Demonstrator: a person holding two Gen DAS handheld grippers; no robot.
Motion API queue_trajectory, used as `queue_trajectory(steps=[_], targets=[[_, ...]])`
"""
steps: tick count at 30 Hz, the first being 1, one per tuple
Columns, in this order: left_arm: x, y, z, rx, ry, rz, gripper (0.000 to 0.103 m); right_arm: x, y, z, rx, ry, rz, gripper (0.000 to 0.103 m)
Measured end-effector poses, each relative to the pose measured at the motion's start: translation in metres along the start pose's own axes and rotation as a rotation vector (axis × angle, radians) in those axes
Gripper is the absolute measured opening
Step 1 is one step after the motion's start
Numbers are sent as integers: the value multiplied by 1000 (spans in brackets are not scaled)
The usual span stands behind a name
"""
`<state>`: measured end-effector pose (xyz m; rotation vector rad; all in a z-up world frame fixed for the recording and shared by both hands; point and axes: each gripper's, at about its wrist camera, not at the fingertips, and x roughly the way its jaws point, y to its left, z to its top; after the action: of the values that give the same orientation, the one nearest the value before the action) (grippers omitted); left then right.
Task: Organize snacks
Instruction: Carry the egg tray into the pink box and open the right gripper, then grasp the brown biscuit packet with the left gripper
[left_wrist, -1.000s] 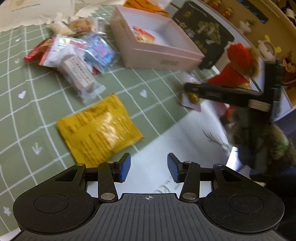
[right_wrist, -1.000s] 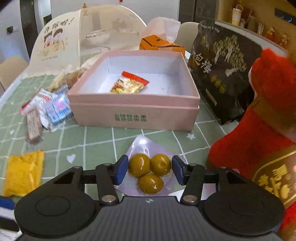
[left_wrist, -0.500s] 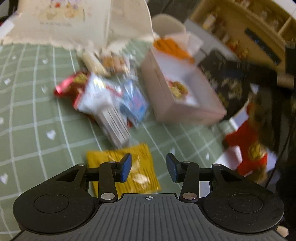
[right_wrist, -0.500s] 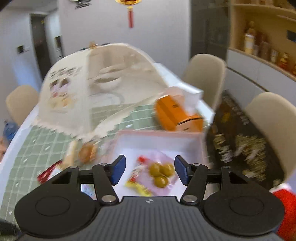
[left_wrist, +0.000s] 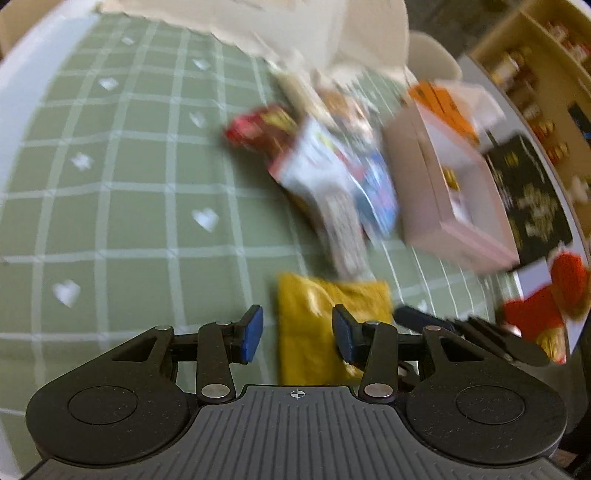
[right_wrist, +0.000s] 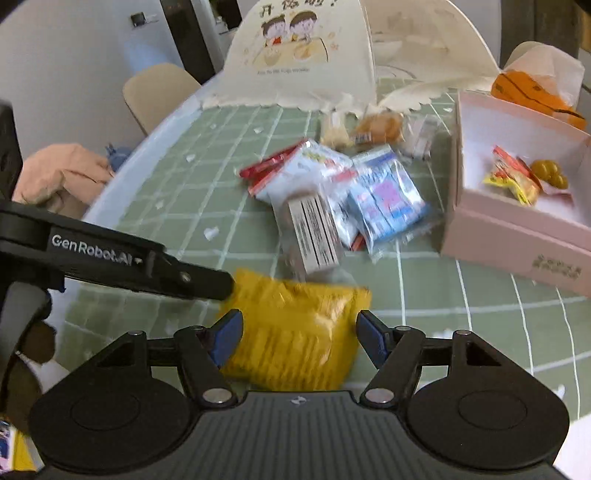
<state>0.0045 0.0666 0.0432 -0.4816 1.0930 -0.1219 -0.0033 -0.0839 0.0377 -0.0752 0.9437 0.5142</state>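
1. A green checked tablecloth (right_wrist: 424, 295) is seen, with a pink box (right_wrist: 517, 236) at its right.
2. The yellow packet (right_wrist: 295, 332) lies flat between both grippers.
3. The left gripper (left_wrist: 297, 338), narrowing, and the right gripper (right_wrist: 299, 339), widening, grip nothing.
4. The packet is judged light, crinkly; an edge should be pinched.
5. Its print is blurred.

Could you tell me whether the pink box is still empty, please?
No. The open pink box holds a red-and-yellow snack packet and a clear pack of olive-coloured balls.

"GenRobot.AI" in white on the left tool's (right_wrist: 221, 284) black arm, pink box (right_wrist: 517, 251) side print seemingly Chinese, too blurred to read
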Motion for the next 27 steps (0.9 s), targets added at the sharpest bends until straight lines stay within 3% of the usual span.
queue_trajectory(steps=[6, 11, 15, 18, 23, 27], targets=[[24, -35, -8, 65, 62, -57, 46, -29, -51, -22, 110, -21, -124, 75], [41, -69, -14, 148, 114, -119, 46, -50, -98, -46, 212, -17, -290, 75], [45, -84, -18, 195, 125, -139, 46, -64, -111, -58, 270, -37, -336, 75], [38, -78, -12, 166, 64, -107, 46, -70, -108, -61, 269, -54, -334, 75], [18, -49, 18, 12, -107, 22, 46, -70, -95, -62, 275, -68, -320, 75], [26, -46, 40, -23, -125, 54, 46, -62, -90, -64, 309, -53, -305, 75]])
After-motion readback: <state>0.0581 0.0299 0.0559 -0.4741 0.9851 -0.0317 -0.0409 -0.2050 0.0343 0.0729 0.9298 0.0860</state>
